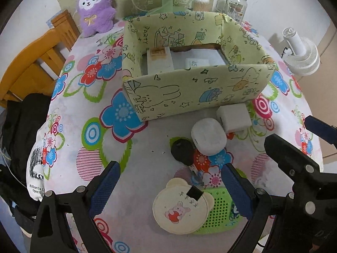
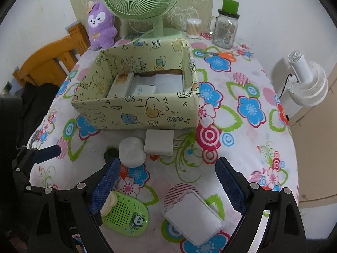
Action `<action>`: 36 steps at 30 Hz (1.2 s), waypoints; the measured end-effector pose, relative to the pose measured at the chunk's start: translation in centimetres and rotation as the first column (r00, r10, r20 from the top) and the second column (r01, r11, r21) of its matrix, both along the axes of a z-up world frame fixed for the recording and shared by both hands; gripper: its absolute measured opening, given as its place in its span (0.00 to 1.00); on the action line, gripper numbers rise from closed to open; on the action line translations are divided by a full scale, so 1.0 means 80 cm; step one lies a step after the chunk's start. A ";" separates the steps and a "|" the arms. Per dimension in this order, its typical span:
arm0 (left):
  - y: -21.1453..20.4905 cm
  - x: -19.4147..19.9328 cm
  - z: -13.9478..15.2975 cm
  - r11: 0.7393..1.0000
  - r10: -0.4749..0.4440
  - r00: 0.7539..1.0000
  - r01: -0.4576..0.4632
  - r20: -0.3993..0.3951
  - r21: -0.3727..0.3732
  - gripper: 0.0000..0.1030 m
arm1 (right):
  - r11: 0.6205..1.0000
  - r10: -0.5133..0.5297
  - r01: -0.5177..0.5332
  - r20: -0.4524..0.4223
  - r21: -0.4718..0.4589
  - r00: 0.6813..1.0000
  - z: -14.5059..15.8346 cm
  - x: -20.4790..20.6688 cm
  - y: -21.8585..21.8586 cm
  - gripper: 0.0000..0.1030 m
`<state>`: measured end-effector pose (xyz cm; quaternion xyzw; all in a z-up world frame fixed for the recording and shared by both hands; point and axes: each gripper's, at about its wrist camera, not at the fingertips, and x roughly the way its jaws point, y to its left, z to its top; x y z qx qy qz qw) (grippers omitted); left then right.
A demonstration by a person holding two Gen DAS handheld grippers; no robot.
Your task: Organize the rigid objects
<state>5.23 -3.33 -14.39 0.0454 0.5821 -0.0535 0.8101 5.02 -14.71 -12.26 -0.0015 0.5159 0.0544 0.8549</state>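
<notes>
Both tongs hang spread and empty over the flowered tablecloth (image 2: 252,88), pointing steeply down at the loose items in front of the patterned box (image 1: 189,90), which stands open-topped with a few flat white packets already on its floor. The left gripper (image 1: 170,189) brackets the cream bear-shaped disc (image 1: 181,208), which overlaps the green perforated case (image 1: 219,210); a black key fob (image 1: 182,150) and a white oval case (image 1: 208,137) lie just beyond, with a white charger block (image 1: 233,118) touching the box's near wall. The right gripper (image 2: 168,187) frames a white rectangular container (image 2: 193,217) lying skewed to its jaws. The step in hand appears to be the descent to a first pick. It is likely done best by squaring each pair of pads to the item's narrower sides, closing only once they straddle it, and taking the disc without dragging the green case beneath. The two tools sit near each other, so staggered lifts would probably avoid a clash.
</notes>
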 end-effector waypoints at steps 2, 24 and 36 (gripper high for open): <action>0.000 0.002 -0.005 1.000 0.004 1.000 -0.004 -0.001 0.002 0.95 | 1.000 0.006 -0.006 -0.006 -0.003 1.000 -0.005 0.004 0.001 0.91; -0.001 0.024 -0.064 0.998 0.022 0.998 -0.018 -0.064 0.065 0.81 | 1.000 -0.018 0.018 -0.091 0.001 0.996 -0.068 0.029 0.000 0.91; -0.005 0.032 -0.069 1.000 0.003 0.999 -0.003 -0.054 0.018 0.67 | 0.999 -0.033 0.035 -0.116 0.014 0.993 -0.084 0.043 0.006 0.91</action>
